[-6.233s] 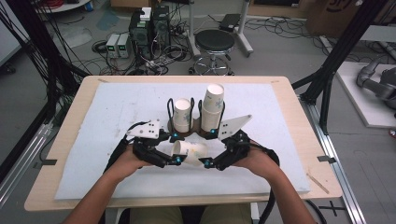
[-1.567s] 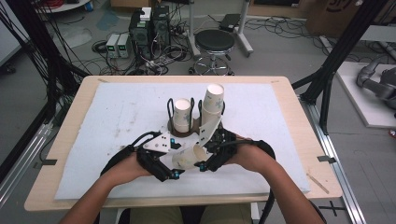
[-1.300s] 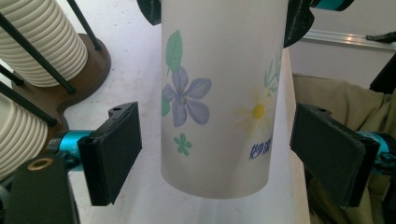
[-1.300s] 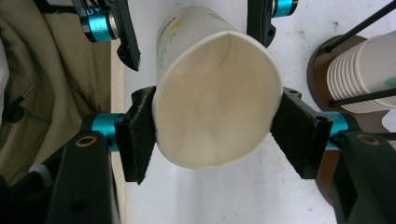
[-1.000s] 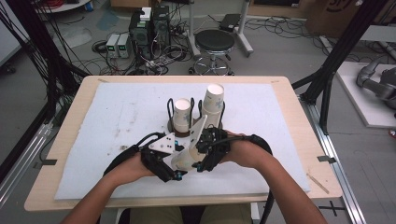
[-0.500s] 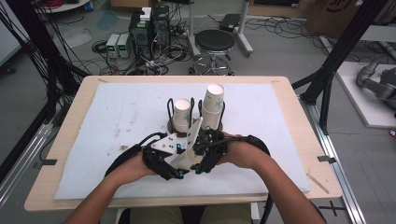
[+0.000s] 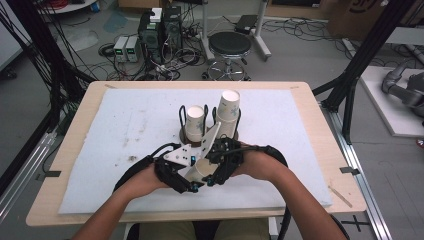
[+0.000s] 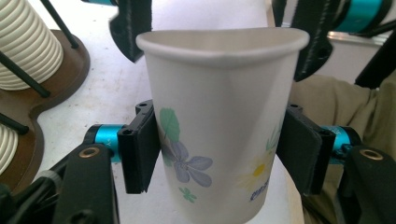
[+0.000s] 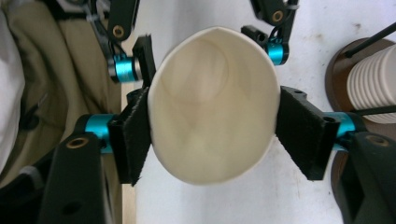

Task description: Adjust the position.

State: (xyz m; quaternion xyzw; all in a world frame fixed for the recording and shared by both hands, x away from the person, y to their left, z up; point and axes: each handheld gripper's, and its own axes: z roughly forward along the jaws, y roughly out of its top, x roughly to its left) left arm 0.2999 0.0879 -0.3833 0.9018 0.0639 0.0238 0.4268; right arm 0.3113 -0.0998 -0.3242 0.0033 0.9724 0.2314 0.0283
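a paper cup (image 8: 219,126) with a flower print sits at the near middle of the table (image 7: 300,100), between both tongs, just this side of the wooden cup rack (image 7: 210,132). the left gripper (image 7: 197,186) has just been closing and its pads press the cup's sides. the right gripper (image 7: 214,175) has just been opening, with the cup's rim still between its jaws; the left pad looks to touch, the right stands barely off. this looks like a handover from right to left. next, the right should back clear of the rim without dragging the cup.
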